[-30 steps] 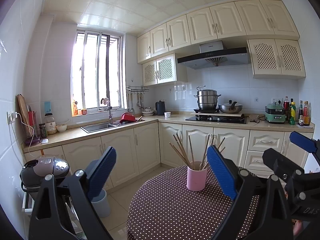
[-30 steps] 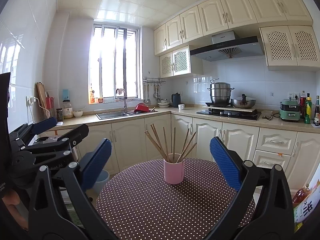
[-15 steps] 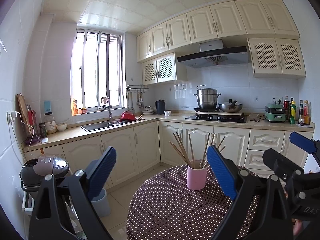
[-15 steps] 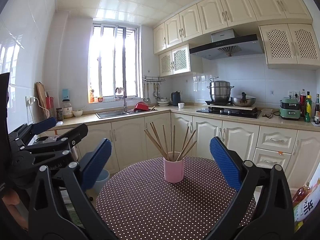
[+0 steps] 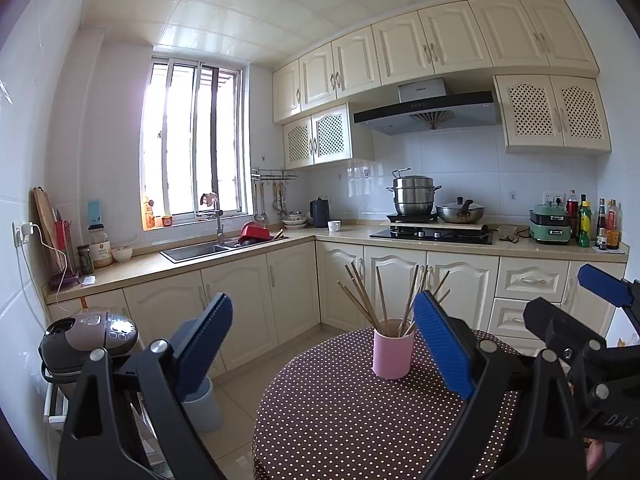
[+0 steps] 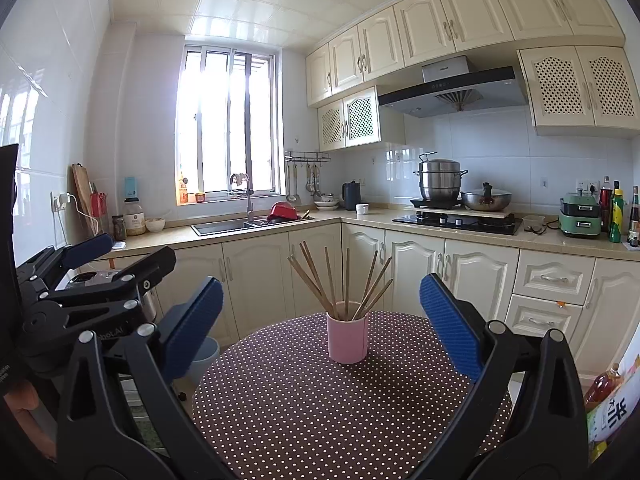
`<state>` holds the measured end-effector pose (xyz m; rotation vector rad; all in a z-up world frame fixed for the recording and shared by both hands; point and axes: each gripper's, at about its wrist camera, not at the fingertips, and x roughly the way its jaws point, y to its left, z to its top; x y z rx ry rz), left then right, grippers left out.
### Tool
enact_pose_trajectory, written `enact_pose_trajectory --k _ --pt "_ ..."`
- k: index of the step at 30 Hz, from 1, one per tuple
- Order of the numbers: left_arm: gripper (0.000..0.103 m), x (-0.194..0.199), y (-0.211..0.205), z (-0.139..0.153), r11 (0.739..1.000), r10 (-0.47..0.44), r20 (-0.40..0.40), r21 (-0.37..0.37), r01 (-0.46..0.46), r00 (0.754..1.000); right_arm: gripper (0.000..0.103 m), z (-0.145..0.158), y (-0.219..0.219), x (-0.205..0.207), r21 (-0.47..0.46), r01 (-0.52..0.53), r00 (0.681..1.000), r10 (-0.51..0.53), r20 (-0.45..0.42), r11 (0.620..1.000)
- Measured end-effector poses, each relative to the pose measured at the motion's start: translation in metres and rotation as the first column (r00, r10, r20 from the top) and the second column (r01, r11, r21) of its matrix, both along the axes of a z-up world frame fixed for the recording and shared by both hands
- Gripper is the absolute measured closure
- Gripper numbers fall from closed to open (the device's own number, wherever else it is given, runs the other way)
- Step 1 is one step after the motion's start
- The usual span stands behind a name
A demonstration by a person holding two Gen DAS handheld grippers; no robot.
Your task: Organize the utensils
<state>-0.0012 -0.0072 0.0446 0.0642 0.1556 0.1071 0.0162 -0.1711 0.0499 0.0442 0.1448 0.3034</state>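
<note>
Both grippers hang above the near edge of the round table (image 6: 280, 420), w/ nothing in either. The left gripper (image 5: 324, 344) has its blue pads spread wide; the right gripper (image 6: 320, 324) is just as wide, jaws empty. Neither touches anything.

The task's stuff sits straight ahead of the right tool, centred between its fingers: a pink cup (image 6: 347, 338) standing upright on the dotted cloth, w/ a bunch of wooden chopsticks (image 6: 320, 280) fanned out of it, tips down, tops splayed in all directions. From the left tool the cup (image 5: 393, 354) is ahead and a bit to the right, close by its right finger. No loose sticks on the cloth that I can see.

Step in hand? Hard to call. Sticks all in the cup fits a job that's finished, tools backing off; it also fits a start where they're meant to come out and be sorted. Can't tell which from here, so no next move is safe to name. Either way, any reach forward needs care: the sticks are thin, lean loosely, and the cup looks light enough to tip if bumped.

Room: small kitchen, cream cabinets (image 6: 256, 276) beyond the table, sink (image 6: 224, 227) under a bright window ahead-left, hob w/ steel pots (image 6: 440, 182) ahead-right, bottles far right on the counter.
</note>
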Motion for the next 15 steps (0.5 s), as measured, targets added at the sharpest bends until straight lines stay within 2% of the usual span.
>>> enact_pose_trajectory --k 15 --pt "0.013 0.0001 0.0012 -0.0006 1.0 0.001 -0.001 0.001 -0.001 1.0 0.006 -0.0009 0.0002 0.0 0.002 -0.001 1.0 0.001 -0.003 1.0"
